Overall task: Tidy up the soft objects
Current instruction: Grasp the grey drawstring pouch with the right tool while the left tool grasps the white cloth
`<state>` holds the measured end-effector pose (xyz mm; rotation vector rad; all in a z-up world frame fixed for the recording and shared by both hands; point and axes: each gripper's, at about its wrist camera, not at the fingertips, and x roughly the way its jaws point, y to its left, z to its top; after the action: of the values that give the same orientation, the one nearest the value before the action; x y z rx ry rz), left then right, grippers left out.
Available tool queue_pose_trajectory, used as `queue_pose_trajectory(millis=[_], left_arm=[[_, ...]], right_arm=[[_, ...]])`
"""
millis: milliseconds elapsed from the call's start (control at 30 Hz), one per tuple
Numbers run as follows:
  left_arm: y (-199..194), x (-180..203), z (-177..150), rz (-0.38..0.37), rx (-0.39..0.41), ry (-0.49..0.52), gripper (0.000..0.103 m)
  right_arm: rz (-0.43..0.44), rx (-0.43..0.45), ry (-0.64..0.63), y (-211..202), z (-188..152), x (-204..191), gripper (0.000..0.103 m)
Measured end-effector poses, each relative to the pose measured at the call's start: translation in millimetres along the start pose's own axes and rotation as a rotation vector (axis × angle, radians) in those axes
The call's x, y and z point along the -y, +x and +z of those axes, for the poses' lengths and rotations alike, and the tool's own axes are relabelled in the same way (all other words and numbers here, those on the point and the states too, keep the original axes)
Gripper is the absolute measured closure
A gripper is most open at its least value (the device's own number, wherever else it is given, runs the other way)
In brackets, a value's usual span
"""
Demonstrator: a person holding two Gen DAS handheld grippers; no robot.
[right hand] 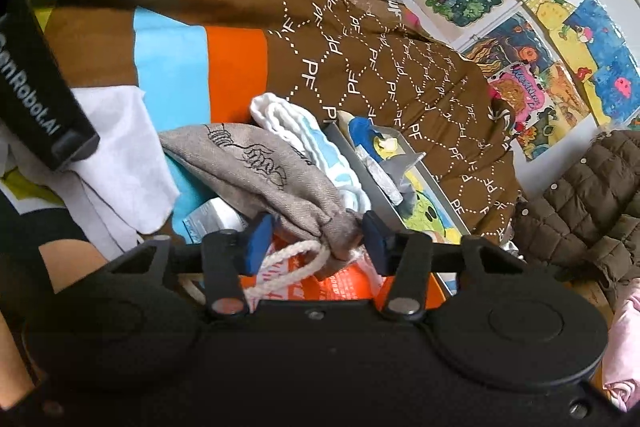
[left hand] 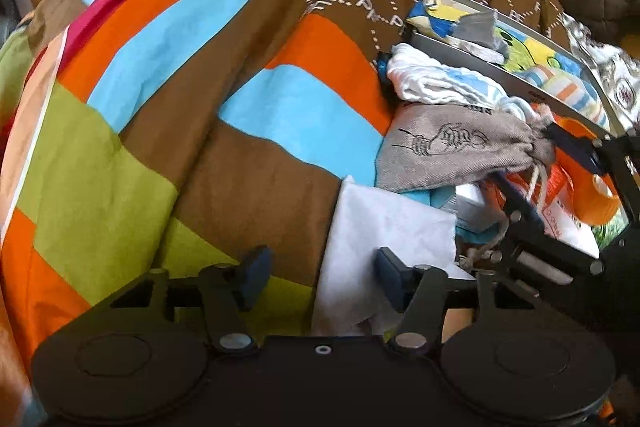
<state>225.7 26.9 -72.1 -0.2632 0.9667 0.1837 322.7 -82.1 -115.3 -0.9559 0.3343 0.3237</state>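
Soft, even daylight fills both views, with no hard shadows and no clear source. Colours on the striped cover [left hand: 168, 95] are bright and saturated. Fisheye bending curves the edges strongly, and the corners smear. In the right wrist view a dark streak of motion blur crosses the cover, and the wall drawings [right hand: 532, 39] look slightly soft. White cloth [left hand: 380, 239] is near overexposed.

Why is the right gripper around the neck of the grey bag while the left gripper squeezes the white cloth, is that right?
Not quite. The left gripper squeezes nothing: the left wrist view shows its fingers wide apart above the white cloth. The right gripper is around the neck of the grey bag, as you said.
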Motion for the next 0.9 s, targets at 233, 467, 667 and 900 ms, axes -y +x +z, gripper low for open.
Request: queue_pose_trajectory(millis=[233,467,667,900], left_arm=[[-6,11,-3,0.011,0.039,0.094,0.069],[-10,9,-3,0.015,0.056,0.089,0.086],[-16,7,-3,0.001,0.079,0.071,0.094],[-32,15,-5,-0.033,0.150,0.099,0.098]], right_arm=[[0.010,-0.013,0.052,1,-3,8,0.080],[0.050,-0.016,0.235,-4,-2,31,0.086],[0.074,0.000,0.365,-14,-3,50,0.087],[0.076,0.045,0.443,-34,0,74,0.087]])
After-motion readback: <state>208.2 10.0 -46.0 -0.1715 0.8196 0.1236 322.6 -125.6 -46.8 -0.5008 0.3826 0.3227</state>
